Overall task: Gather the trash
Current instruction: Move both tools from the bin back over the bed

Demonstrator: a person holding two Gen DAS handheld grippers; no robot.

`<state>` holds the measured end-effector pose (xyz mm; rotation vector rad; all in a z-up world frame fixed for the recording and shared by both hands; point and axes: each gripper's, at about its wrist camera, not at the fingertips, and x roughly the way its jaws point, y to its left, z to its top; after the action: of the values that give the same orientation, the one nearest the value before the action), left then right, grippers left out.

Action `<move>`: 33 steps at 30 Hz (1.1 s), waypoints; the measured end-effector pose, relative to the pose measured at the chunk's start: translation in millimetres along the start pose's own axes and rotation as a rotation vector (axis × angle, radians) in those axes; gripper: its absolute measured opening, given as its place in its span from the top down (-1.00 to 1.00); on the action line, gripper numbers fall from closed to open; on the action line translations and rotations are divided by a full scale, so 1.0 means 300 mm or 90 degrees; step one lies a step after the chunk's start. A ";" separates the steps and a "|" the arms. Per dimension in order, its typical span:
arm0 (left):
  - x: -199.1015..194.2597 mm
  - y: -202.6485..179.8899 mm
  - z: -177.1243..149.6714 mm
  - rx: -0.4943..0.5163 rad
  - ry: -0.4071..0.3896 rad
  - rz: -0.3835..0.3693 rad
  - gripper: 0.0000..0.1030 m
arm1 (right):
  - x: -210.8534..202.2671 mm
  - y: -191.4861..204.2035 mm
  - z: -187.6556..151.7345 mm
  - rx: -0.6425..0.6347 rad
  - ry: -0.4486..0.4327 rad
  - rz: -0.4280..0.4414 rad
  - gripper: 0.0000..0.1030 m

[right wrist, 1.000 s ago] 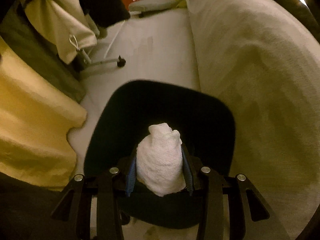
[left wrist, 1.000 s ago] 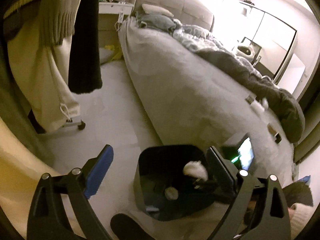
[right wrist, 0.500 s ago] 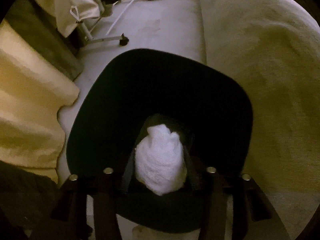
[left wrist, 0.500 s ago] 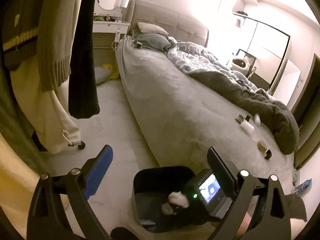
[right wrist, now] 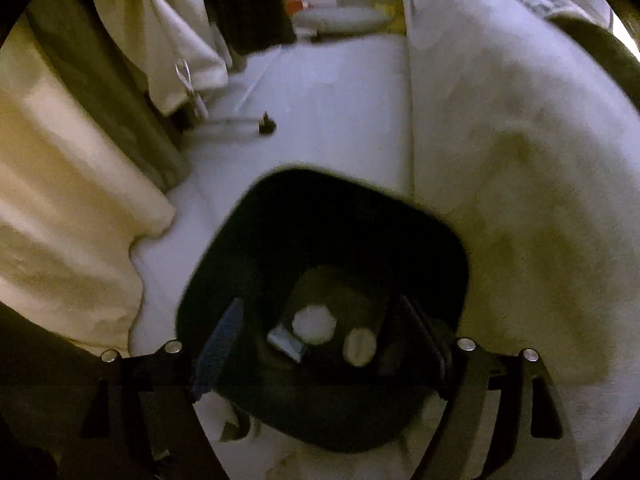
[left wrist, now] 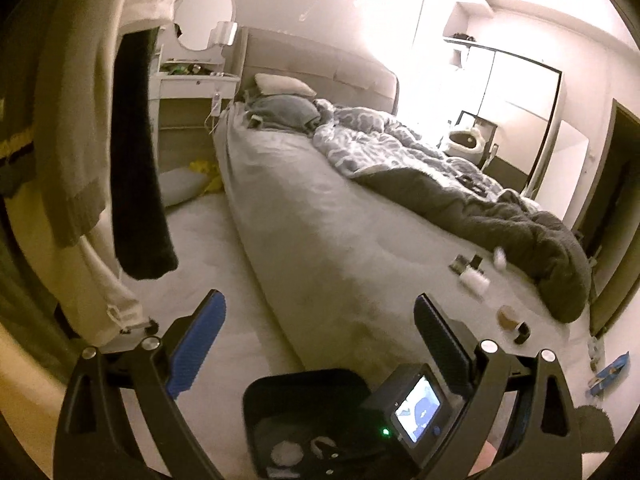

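Dropped tissue wad point(right wrist: 313, 323) lies in bin point(right wrist: 448, 248) (axis unclear); right gripper point(right wrist: 328, 344) opening.

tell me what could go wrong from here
1. The right gripper hangs low over the bin, its jaws opening with nothing between them. Lifting carelessly, it could catch the rim and tip the bin onto the floor.
2. Small items lie on the bed beside the blanket. A hasty grab there might pinch bedding instead.
3. Hanging clothes crowd the left gripper, which is open, and could snag it.
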<state>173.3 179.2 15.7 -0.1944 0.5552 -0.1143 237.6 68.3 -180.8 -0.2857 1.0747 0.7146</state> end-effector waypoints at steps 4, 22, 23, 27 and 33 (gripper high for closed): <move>0.012 -0.056 0.023 0.008 -0.010 -0.009 -0.88 | -0.118 -0.033 0.031 0.006 -0.060 0.003 -0.62; 0.136 -0.287 0.066 0.026 -0.008 -0.040 -0.91 | -0.510 -0.349 -0.016 0.056 -0.226 -0.069 -0.68; 0.144 -0.305 0.065 0.030 -0.007 -0.043 -0.91 | -0.520 -0.362 -0.022 0.059 -0.231 -0.075 -0.68; 0.176 -0.369 0.054 0.045 0.000 -0.053 -0.91 | -0.574 -0.432 -0.053 0.069 -0.248 -0.104 -0.72; 0.230 -0.446 0.039 0.056 0.016 -0.065 -0.91 | -0.627 -0.559 -0.125 0.104 -0.258 -0.136 -0.72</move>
<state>230.4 39.3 18.6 -0.1362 0.5636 -0.2393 268.6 -150.5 -53.9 -0.1050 0.6978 0.4640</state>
